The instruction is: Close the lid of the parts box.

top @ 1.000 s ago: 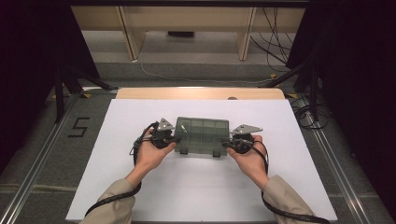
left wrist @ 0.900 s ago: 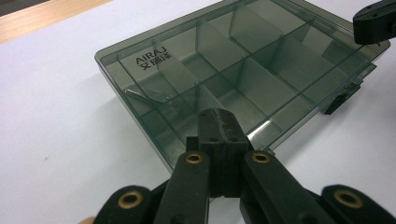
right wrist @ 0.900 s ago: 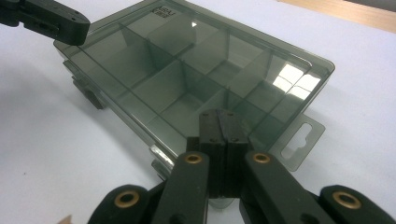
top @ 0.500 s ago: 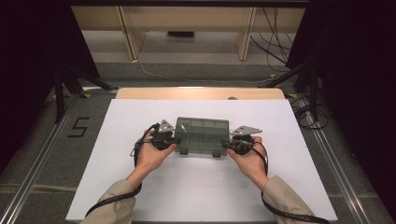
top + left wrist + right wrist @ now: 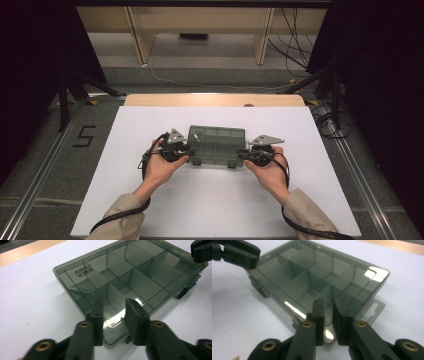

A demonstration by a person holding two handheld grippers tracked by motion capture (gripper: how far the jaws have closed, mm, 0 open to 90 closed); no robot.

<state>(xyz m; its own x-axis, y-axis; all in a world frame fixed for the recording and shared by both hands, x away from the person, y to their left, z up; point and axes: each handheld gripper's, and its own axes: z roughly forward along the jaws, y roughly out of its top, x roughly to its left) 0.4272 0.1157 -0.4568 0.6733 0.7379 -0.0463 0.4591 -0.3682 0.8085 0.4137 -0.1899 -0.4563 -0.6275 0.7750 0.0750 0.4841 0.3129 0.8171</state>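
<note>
A smoky translucent compartment box (image 5: pixel 216 145) lies flat with its lid down in the middle of the white table (image 5: pixel 210 210). Its dividers show through the lid, and the compartments look empty. My left gripper (image 5: pixel 187 151) hovers over the box's left near corner (image 5: pixel 140 272), and its jaws stand apart with nothing between them (image 5: pixel 113 302). My right gripper (image 5: pixel 244 155) is at the right near corner (image 5: pixel 312 272), beside the hang tab. Its jaws stand a narrow gap apart over the lid (image 5: pixel 328 301). Whether either gripper touches the lid I cannot tell.
A wooden strip (image 5: pixel 215 100) runs along the table's far edge. Cables (image 5: pixel 330 122) lie on the floor at the right, and a "5" (image 5: pixel 84 136) is marked on the floor at the left. Wooden shelving (image 5: pixel 200 30) stands behind.
</note>
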